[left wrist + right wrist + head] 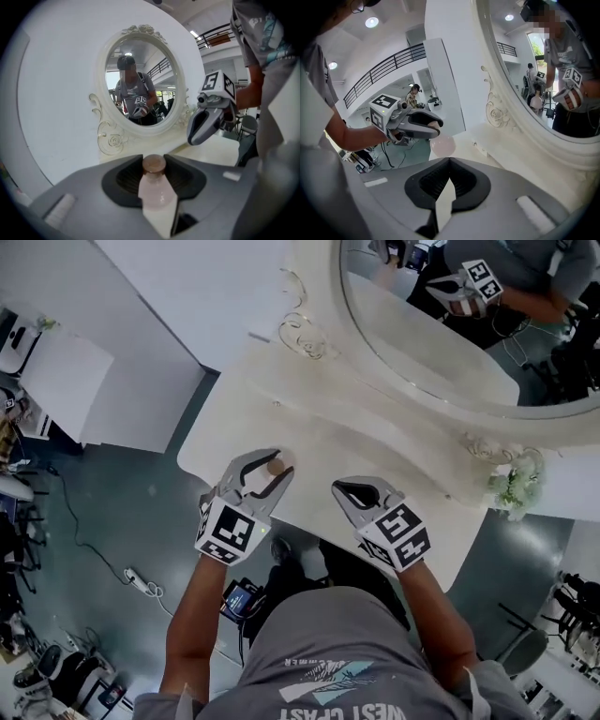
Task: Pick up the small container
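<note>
Left tongs (pixel 268 472) clamped on the small container (pixel 157 190) over the front edge of the white tabletop (pixel 314 432).

The left gripper view shows the pale pink bottle pinched between both pads, its brown cap pointing away from the camera toward the mirror. From the right gripper view its rounded pink body hangs just under the gripping tips, and I cannot tell whether it touches the tabletop. Just beside it, the right tongs (pixel 345 491) are pressed together with nothing between them, tips also aimed at the back of the tabletop. Behind both stands an oval mirror (pixel 441 334) in an ornate cream frame, and a small bunch of pale flowers (pixel 514 486) sits at the far right.
</note>
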A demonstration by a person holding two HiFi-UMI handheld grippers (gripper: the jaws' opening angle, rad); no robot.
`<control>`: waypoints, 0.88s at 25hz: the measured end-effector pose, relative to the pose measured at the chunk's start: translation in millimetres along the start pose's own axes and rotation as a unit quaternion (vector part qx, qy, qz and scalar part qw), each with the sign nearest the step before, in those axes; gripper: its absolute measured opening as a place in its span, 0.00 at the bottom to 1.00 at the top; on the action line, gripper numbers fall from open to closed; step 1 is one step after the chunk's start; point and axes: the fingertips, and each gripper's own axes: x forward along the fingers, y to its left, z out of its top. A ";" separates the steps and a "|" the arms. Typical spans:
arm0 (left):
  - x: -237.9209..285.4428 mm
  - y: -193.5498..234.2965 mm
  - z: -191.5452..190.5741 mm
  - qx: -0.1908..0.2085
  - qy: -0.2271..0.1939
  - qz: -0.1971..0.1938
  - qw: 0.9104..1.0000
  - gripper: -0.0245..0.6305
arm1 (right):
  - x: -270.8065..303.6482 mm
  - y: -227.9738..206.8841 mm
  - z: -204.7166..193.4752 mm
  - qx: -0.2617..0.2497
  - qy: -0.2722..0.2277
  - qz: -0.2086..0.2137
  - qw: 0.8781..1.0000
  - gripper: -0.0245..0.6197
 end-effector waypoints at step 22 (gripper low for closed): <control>-159.4 -20.5 95.9 0.036 -0.063 0.061 0.995 0.25 | -125.1 60.9 112.5 -0.119 -0.176 -0.082 0.974 0.04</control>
